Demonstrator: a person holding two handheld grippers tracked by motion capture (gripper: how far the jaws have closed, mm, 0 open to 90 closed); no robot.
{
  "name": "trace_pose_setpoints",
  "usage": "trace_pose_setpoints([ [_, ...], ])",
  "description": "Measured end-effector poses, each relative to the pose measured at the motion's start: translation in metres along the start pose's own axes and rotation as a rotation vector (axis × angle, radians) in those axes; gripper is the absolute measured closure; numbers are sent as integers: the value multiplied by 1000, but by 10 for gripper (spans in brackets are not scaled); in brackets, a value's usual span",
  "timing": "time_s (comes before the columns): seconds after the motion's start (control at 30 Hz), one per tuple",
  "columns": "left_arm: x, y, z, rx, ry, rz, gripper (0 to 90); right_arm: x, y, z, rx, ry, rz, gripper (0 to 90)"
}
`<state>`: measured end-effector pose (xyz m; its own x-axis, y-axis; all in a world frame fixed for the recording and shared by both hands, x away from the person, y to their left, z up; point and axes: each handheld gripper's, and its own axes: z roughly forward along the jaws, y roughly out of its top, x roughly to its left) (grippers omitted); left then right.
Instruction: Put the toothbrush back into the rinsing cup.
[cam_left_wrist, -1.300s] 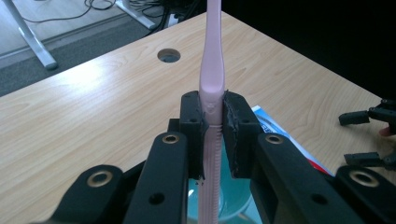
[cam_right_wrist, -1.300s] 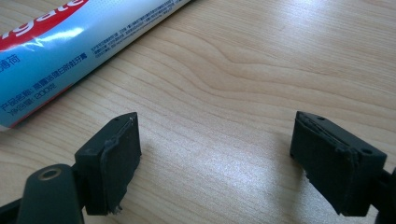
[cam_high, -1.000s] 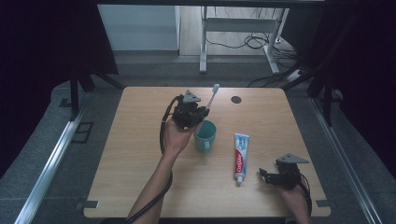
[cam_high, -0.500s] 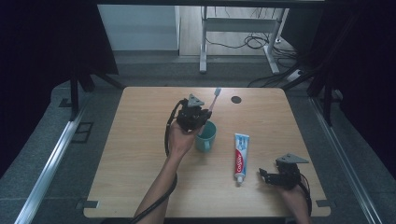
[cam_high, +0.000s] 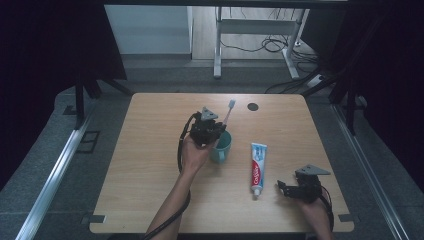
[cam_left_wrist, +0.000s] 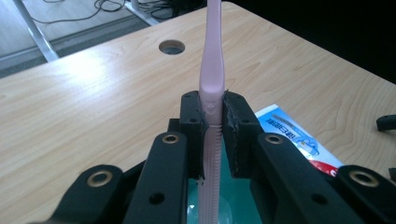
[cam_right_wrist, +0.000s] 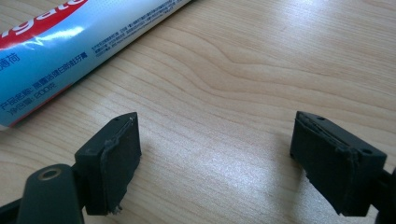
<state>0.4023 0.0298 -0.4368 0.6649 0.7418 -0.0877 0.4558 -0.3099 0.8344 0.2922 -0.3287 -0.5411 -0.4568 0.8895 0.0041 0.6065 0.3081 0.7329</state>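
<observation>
Left tongs (cam_left_wrist: 212, 135) clamp the pink toothbrush (cam_left_wrist: 210, 84) upright, its handle end dipping into the teal cup (cam_high: 221, 146). Right tongs (cam_right_wrist: 217, 163) rest gaping beside the toothpaste (cam_high: 257, 167), right of the cup. Lower straight, centred over the cup, and release only once the handle bottoms out.

Pink toothbrush (cam_left_wrist: 211, 88) upright over teal cup (cam_high: 221, 146)
</observation>
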Motion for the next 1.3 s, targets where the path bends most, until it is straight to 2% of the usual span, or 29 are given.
trace_pose_setpoints([
  [0.63,1,-22,15,42,-10,-31,790,0,0,0,2,1,-1,161],
  [1.3,0,-29,27,110,-9,-39,783,0,0,0,2,4,0,161],
])
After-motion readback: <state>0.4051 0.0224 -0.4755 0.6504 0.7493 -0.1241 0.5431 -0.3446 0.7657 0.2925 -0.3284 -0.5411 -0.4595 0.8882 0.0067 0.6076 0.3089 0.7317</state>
